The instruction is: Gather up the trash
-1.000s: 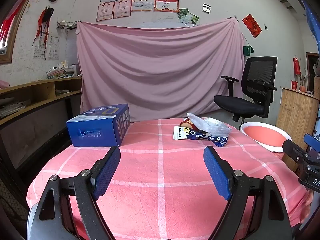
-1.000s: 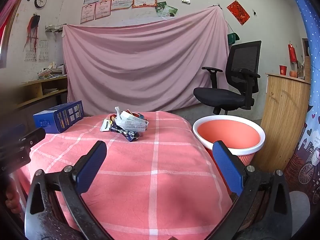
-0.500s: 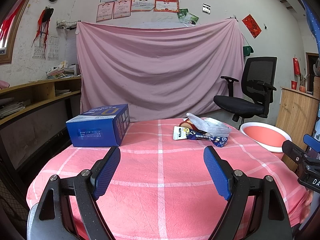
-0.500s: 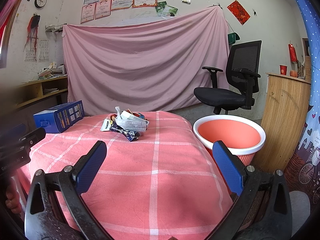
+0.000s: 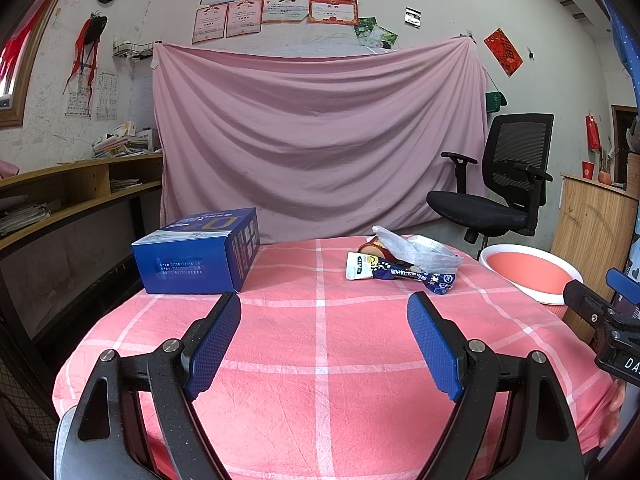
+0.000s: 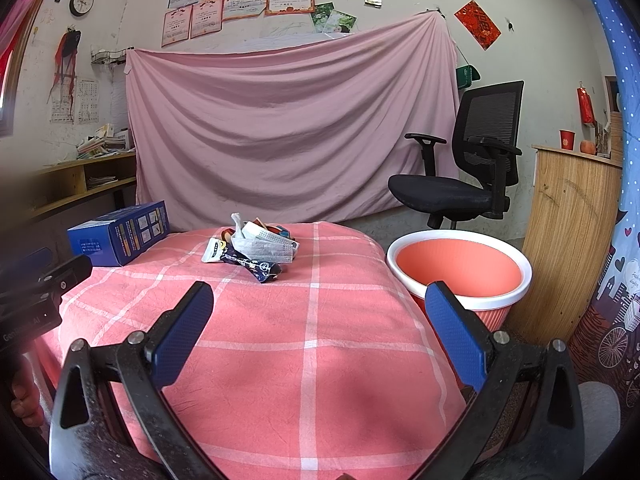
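Left gripper (image 5: 324, 344): I see its blue pads spread wide with nothing between them, hovering over the near part of the table.
Right gripper (image 6: 320, 332): I read it the same way — fingers released, wide apart, empty, above the near right part of the cloth.
Trash pile (image 5: 400, 260): a small heap of wrappers on the far middle of the table; a dark blue wrapper (image 6: 252, 266) lies at the front, a white crumpled packet (image 6: 266, 246) on top, and a small white sachet (image 5: 360, 266) at the left edge.
Pile versus left fingers: well ahead of the tips and a little to the right of the right-hand pad — not touching.
Pile versus right fingers: well ahead too, closer to the left-hand pad's line.
Bin (image 6: 460, 268): an orange bucket with a white rim, standing off the table's right edge, just beyond my right gripper's right-hand pad.
Blue box (image 5: 200, 252): on the far left of the table, well apart from the pile.
Table (image 5: 320, 380): covered in a pink checked cloth.
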